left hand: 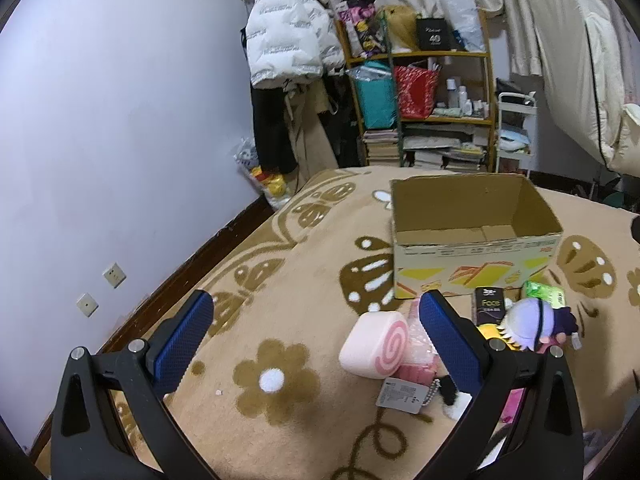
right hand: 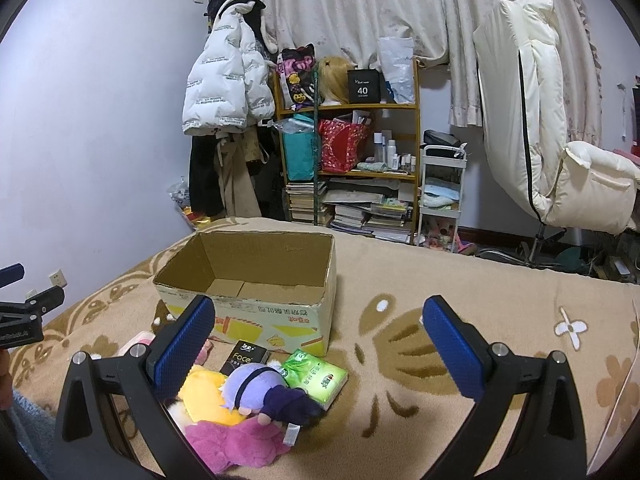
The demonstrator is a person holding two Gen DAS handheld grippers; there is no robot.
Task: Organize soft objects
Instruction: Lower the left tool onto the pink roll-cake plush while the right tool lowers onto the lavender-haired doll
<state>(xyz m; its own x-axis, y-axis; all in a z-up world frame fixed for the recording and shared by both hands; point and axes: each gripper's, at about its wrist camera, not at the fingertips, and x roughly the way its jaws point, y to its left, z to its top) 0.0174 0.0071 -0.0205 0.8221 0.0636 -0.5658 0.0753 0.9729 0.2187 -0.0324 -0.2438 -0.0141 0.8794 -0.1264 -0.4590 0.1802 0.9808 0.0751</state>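
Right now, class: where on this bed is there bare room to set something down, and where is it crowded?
Free: the blanket right of the cardboard box, and the flower-patterned stretch left of the pink swirl cushion. The box is empty too. Crowded: just before the box, where the purple-haired doll, green tissue pack and black pack cluster.

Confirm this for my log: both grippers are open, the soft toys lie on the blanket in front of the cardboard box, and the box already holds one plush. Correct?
Not quite. The cardboard box is empty, as the right wrist view shows. The rest stands: left gripper and right gripper are open, and the soft toys lie on the blanket in front of it.
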